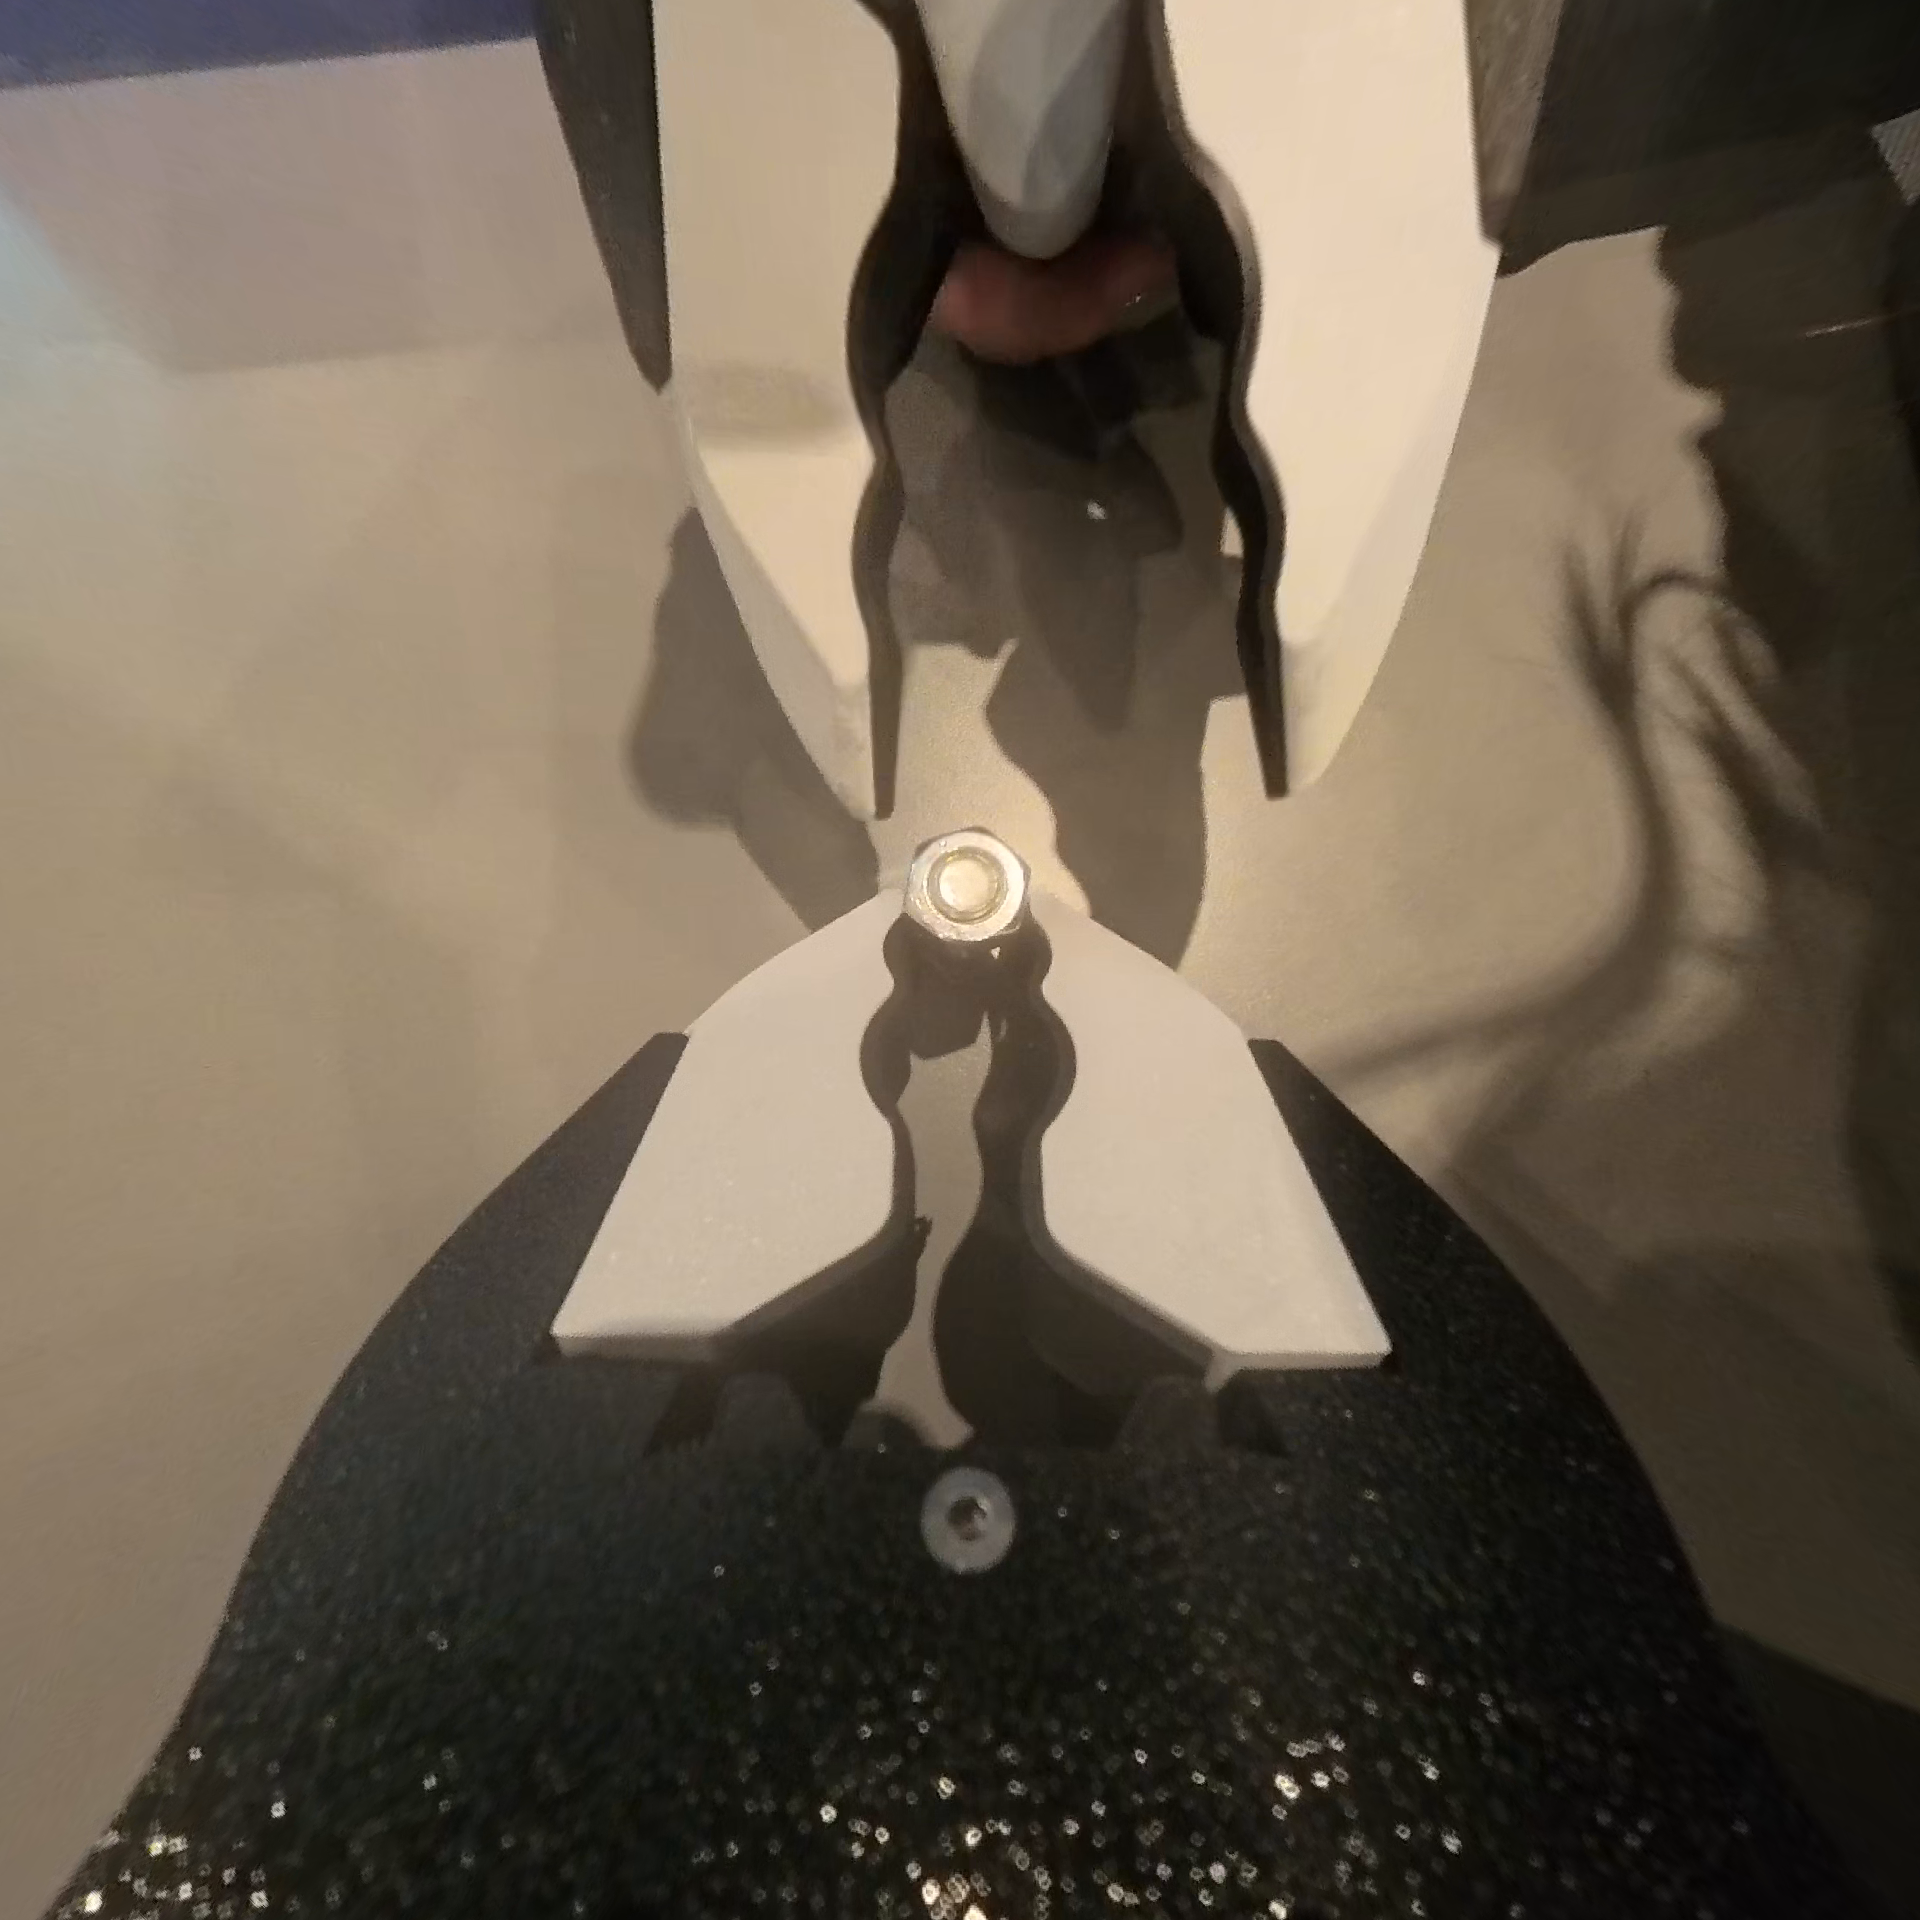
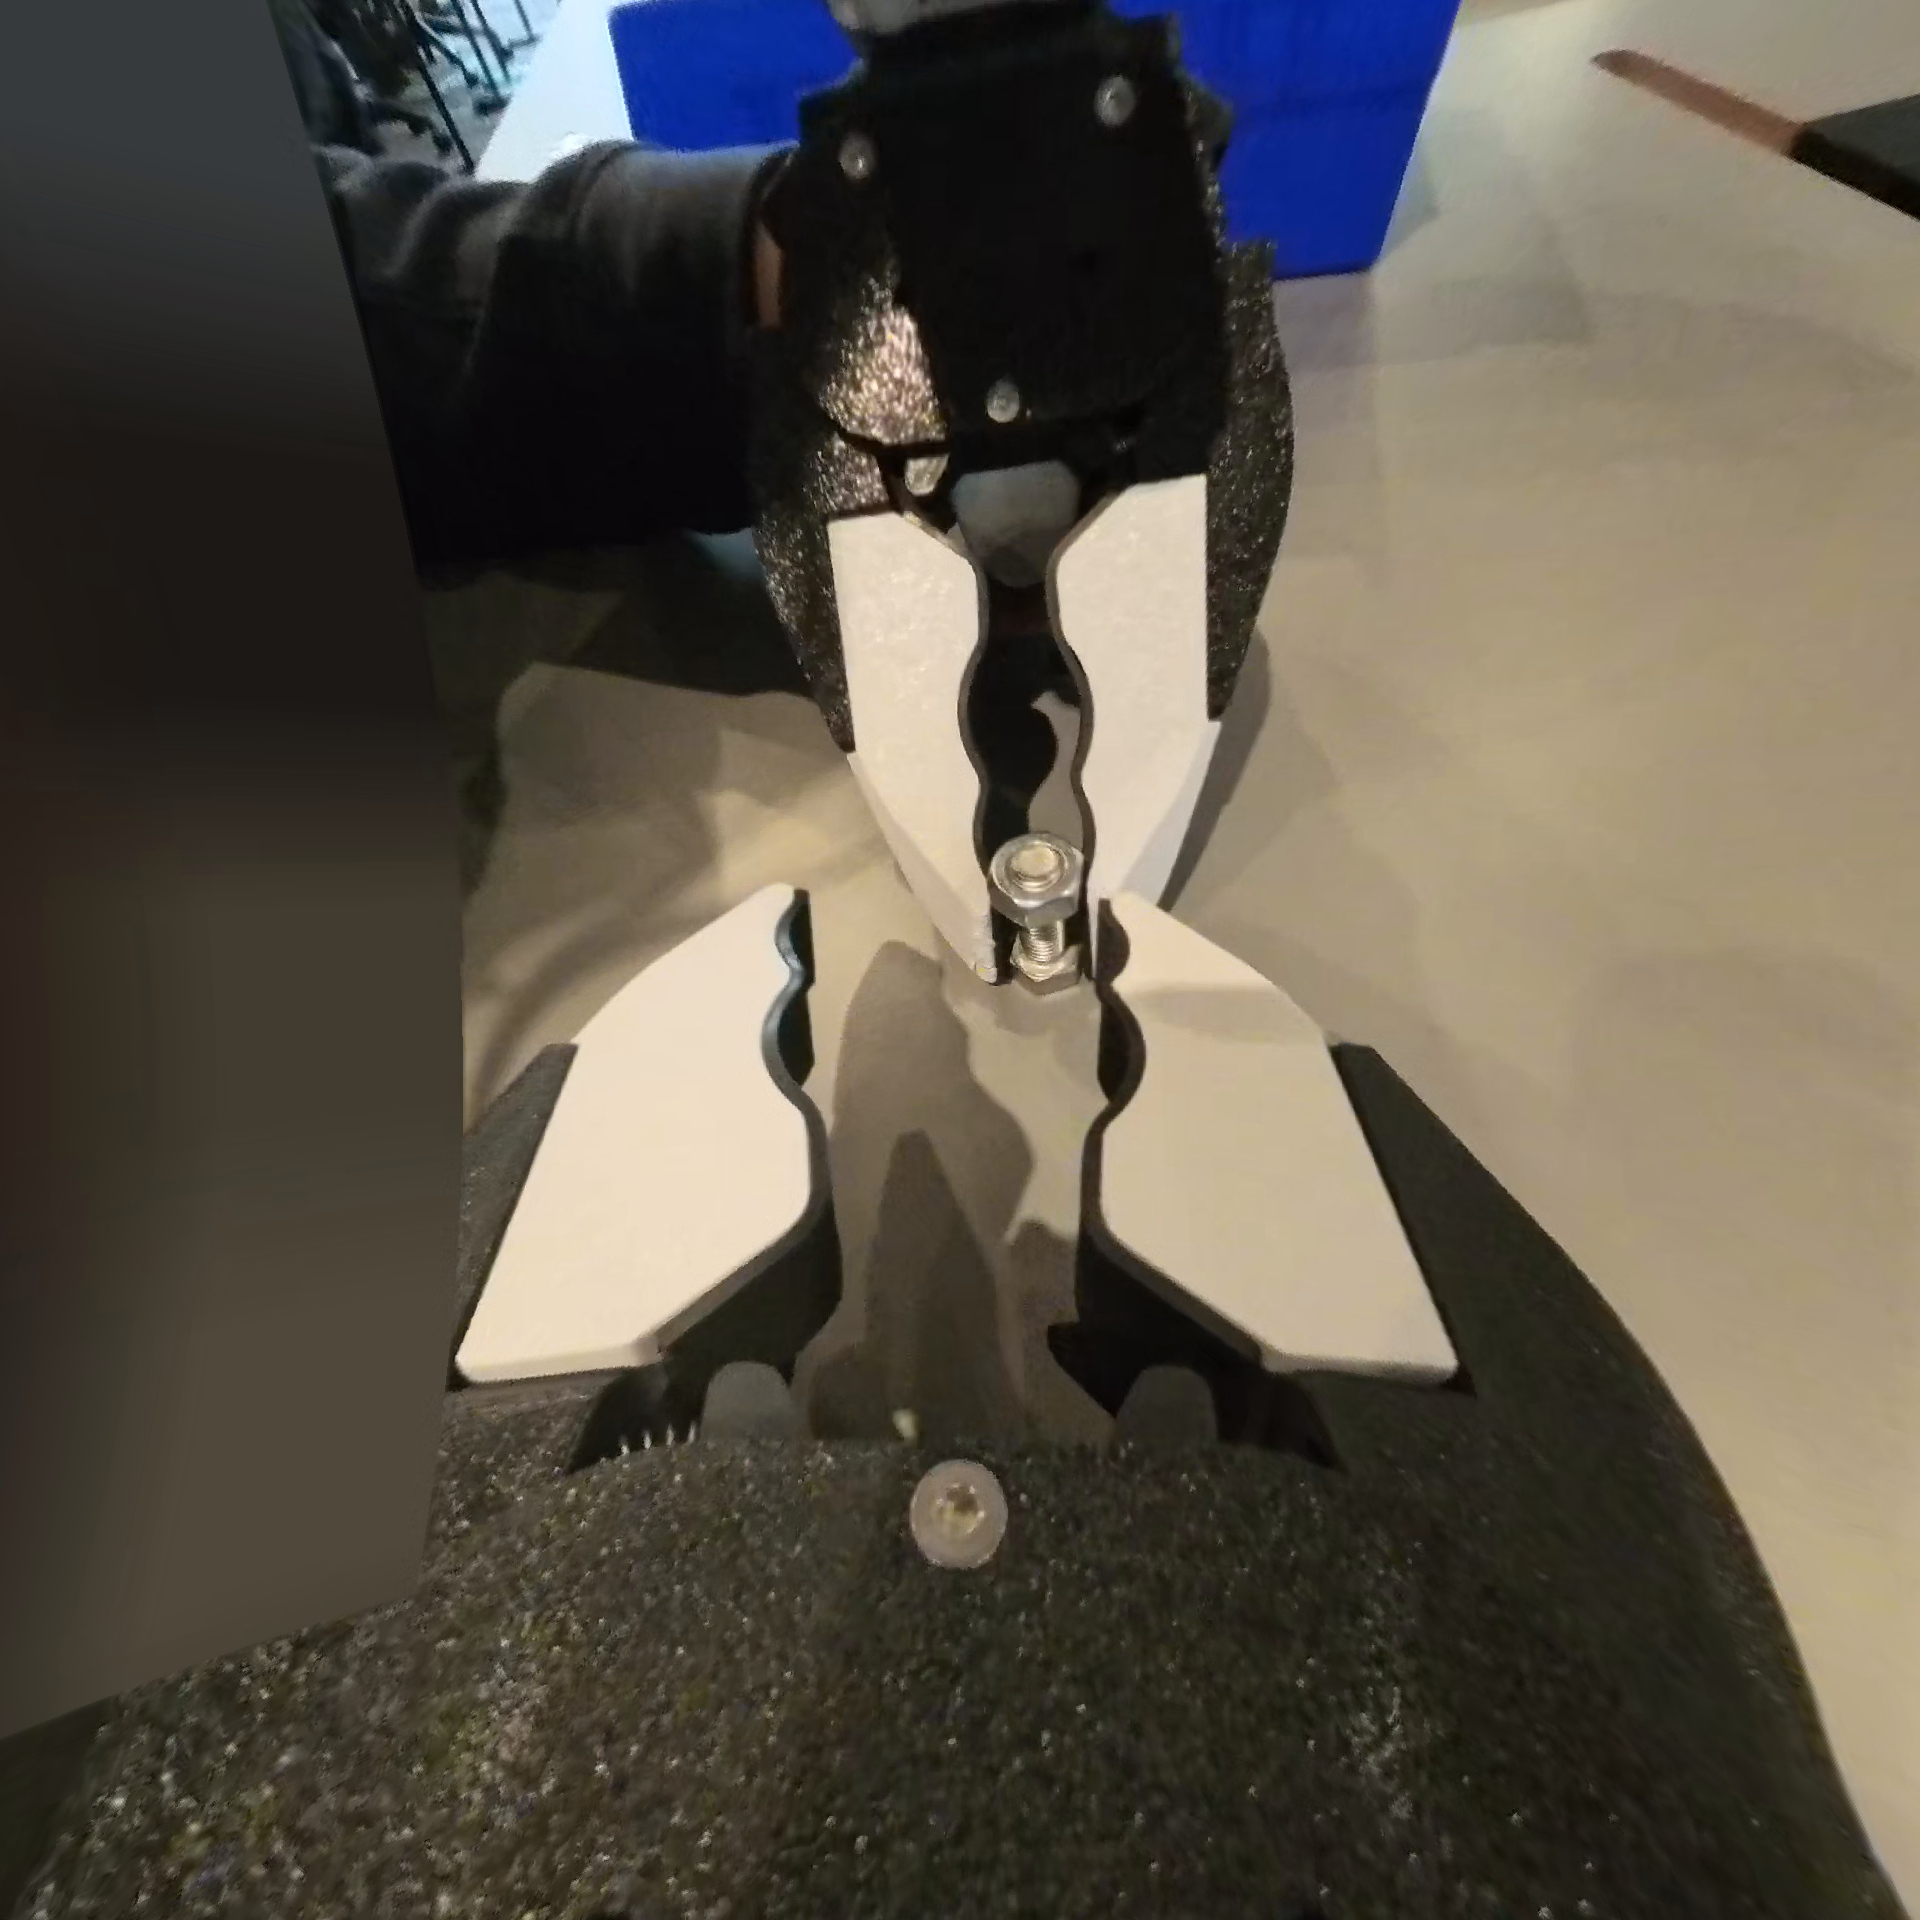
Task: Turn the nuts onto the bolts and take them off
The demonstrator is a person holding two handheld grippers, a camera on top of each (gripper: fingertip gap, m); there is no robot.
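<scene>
A silver bolt (image 2: 1039,943) stands upright with its head down near the table. A hex nut (image 2: 1013,888) sits at its top end. My left gripper (image 2: 1039,966) reaches in from the far side and is shut on the bolt below the nut. In the left wrist view the nut (image 1: 914,894) shows end-on just above my left gripper (image 1: 966,935). My right gripper (image 2: 951,914) is open and empty, its tips level with the bolt, which is close to its right finger (image 2: 1195,1091). It also shows in the left wrist view (image 1: 1081,800), facing the nut.
The beige table (image 2: 1558,727) carries a blue bin (image 2: 1351,125) at the back and a dark block with a brown strip (image 2: 1766,114) at the far right. A person's dark sleeve (image 2: 571,312) reaches in from the left behind the left gripper.
</scene>
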